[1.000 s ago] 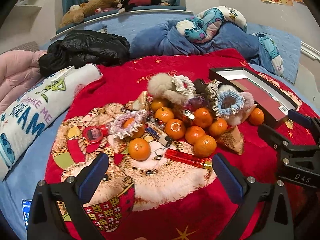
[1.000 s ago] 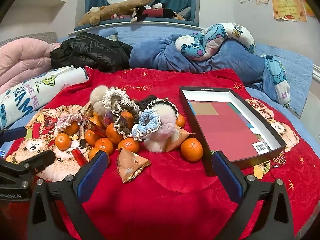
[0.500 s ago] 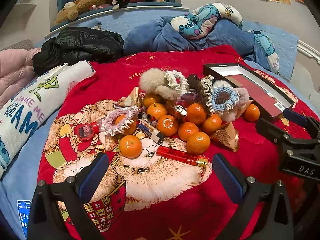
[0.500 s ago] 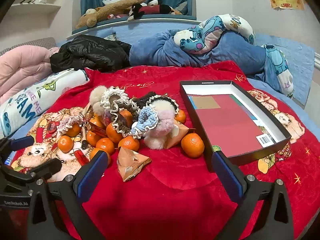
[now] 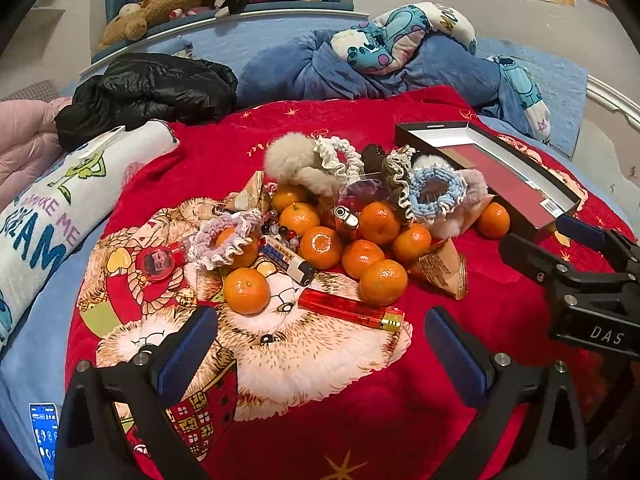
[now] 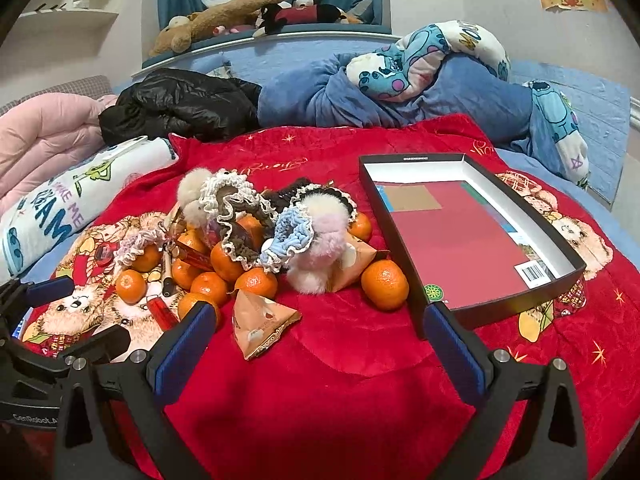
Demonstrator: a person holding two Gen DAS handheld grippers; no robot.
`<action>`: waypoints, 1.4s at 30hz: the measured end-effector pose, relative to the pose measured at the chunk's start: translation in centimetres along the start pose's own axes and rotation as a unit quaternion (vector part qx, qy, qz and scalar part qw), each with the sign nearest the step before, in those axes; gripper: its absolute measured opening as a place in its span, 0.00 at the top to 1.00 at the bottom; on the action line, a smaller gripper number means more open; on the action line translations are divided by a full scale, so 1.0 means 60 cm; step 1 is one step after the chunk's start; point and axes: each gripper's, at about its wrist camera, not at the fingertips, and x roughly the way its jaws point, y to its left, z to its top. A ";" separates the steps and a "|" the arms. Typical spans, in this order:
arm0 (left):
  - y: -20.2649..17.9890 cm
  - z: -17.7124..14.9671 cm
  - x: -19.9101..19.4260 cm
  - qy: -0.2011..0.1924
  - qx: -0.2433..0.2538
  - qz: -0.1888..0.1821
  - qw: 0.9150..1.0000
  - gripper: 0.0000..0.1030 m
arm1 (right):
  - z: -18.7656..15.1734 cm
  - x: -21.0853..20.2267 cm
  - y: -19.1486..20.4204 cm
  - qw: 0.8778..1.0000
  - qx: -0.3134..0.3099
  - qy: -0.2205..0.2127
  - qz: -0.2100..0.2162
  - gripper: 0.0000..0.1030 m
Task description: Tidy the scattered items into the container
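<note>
A pile of several tangerines, fluffy scrunchies, lighters and triangular snack packets lies on a red blanket. A red lighter rests closest to my left gripper, which hovers open just short of it. At the right stands a shallow black box with a red floor, and one tangerine sits by its near corner. My right gripper is open above the blanket, with the packet between its fingers' line of sight. The box also shows in the left wrist view.
A black jacket, blue bedding with a printed plush and a printed pillow ring the blanket's far and left sides. A phone lies at the lower left. The other gripper shows at the right of the left wrist view.
Both grippers have moved forward and lower toward the pile, which now looks larger in each view. Both stay open, and no item has shifted.
</note>
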 end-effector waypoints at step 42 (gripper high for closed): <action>-0.050 0.000 0.030 0.026 0.032 -0.015 0.999 0.00 | -0.003 0.004 -0.028 1.000 0.008 0.006 -0.003 0.00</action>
